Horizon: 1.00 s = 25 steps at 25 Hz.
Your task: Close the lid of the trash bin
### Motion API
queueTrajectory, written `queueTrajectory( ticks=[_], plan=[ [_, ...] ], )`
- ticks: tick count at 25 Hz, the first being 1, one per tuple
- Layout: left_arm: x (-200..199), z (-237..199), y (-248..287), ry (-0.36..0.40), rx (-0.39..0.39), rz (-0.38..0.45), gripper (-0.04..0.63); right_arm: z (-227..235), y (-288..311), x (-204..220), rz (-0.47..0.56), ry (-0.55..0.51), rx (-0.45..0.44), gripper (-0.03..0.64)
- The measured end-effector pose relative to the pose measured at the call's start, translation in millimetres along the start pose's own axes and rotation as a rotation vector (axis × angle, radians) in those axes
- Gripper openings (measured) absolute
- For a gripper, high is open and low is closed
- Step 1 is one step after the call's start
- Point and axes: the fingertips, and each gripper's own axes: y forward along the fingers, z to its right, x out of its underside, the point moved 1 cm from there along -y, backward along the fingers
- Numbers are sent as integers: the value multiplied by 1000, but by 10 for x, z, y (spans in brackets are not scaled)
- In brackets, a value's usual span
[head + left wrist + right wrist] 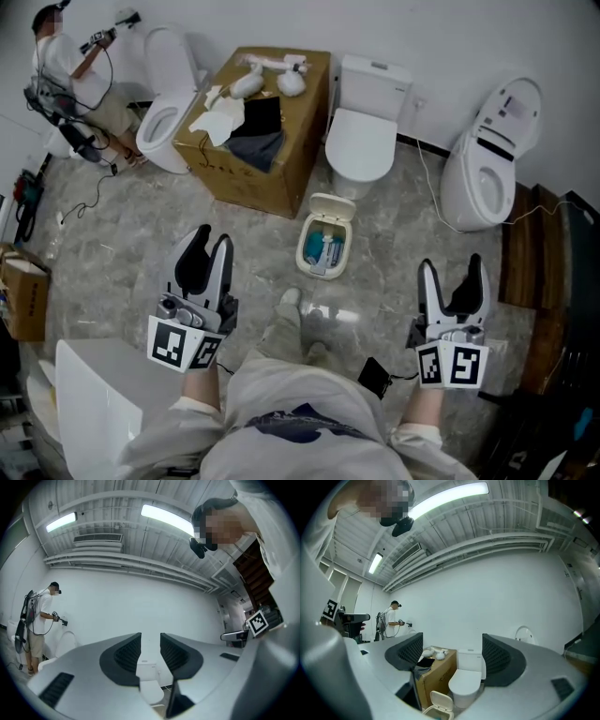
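Note:
A small cream trash bin (pixel 324 247) stands on the grey marble floor with blue items inside. Its lid (pixel 333 206) is tipped back and open, towards the toilet behind it. The right gripper view shows the bin (pixel 437 708) low in the frame, below the jaws. My left gripper (pixel 210 242) hovers left of the bin and well apart from it, jaws open with a narrow empty gap (pixel 150 638). To the bin's right, my right gripper (pixel 451 266) is open wide and holds nothing (pixel 452 648).
A cardboard box (pixel 265 117) with rags on top stands behind the bin beside a white toilet (pixel 364 131). More toilets stand at the right (pixel 487 150) and far left (pixel 167 103). Another person (pixel 66 66) works at the back left. Dark wooden furniture (pixel 534 281) lines the right.

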Motion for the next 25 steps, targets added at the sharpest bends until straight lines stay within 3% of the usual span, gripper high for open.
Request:
queueTrajectory(
  ticks=[17,25],
  plan=[
    [401,-1282,1904,-44,187,26,104,-352,1879,138,-6,-42,137,388],
    [523,-1553,2400,-78,213,33,104,-464,2368,174,-32,-64,140,387]
  ],
)
